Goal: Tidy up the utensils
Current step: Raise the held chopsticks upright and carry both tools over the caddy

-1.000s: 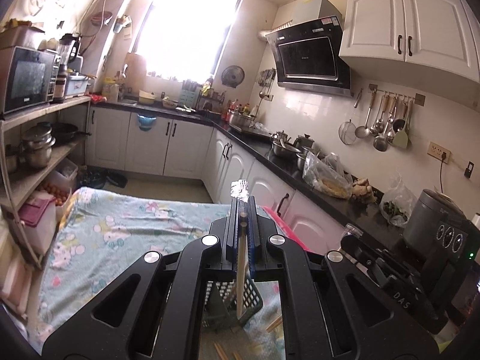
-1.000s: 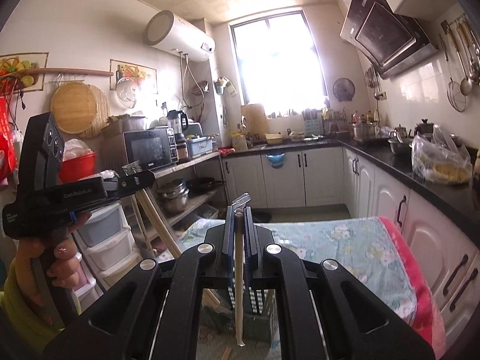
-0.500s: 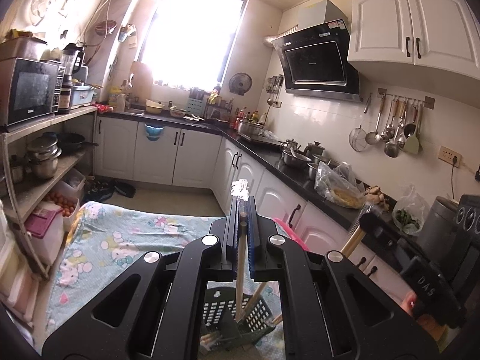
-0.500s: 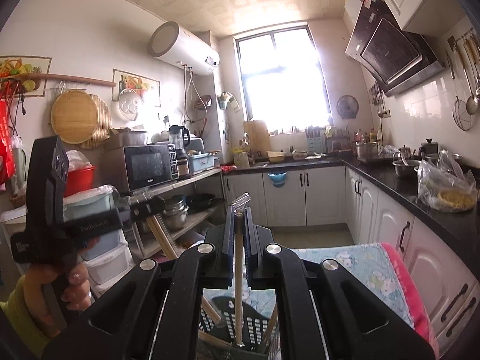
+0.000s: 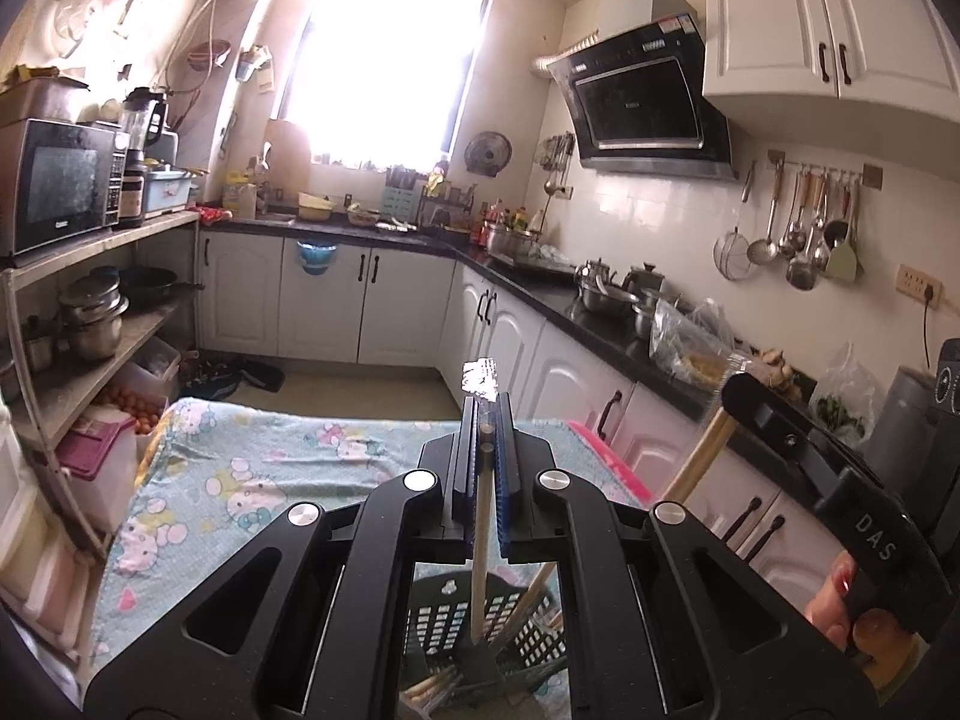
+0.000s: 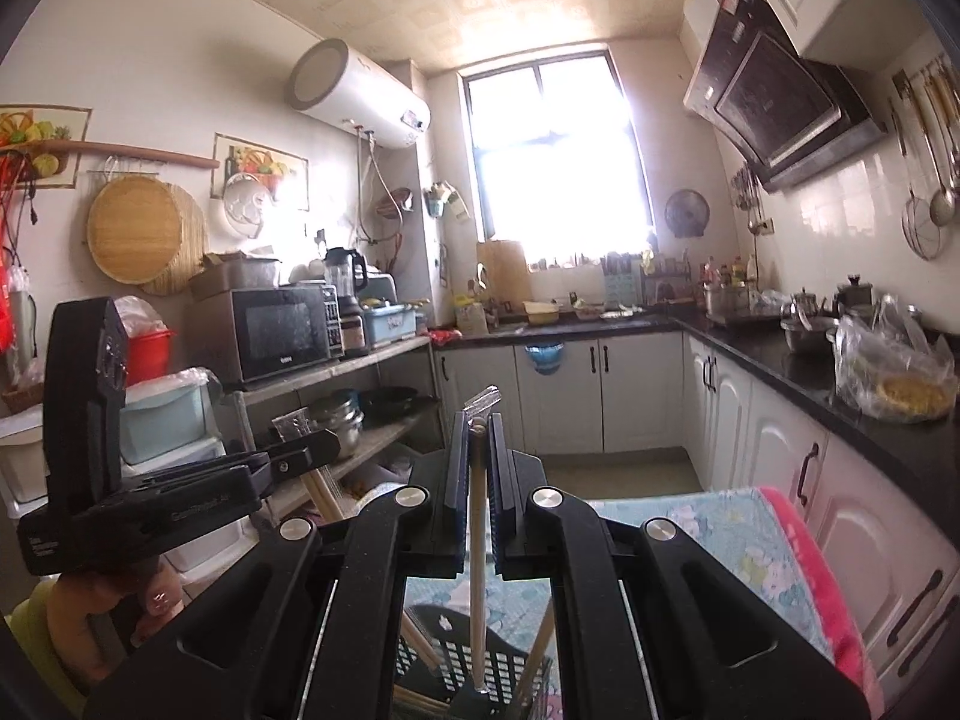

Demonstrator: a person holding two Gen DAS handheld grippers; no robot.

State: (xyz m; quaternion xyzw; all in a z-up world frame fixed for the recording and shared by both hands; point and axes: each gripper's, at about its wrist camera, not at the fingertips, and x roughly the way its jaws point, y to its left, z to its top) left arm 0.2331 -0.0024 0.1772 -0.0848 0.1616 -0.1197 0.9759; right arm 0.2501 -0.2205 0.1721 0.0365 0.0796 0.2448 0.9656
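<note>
My left gripper (image 5: 483,420) is shut on a wooden chopstick (image 5: 480,546) that hangs down into a black perforated utensil basket (image 5: 510,630). My right gripper (image 6: 478,438) is shut on another wooden chopstick (image 6: 477,570), its lower end over the same basket (image 6: 474,660). The right gripper also shows at the right of the left wrist view (image 5: 744,384), its chopstick (image 5: 696,456) slanting down into the basket. The left gripper shows at the left of the right wrist view (image 6: 300,438). More chopsticks lie in the basket.
The basket stands on a table under a light blue cartoon-print cloth (image 5: 252,468) with a pink edge (image 6: 828,600). A black counter (image 5: 606,324) with pots runs along the right. Open shelves with a microwave (image 5: 57,186) stand at the left.
Both grippers have risen and tilted up, each still holding its chopstick. The basket has come more fully into view below them, and the chopstick tips now hang in it.
</note>
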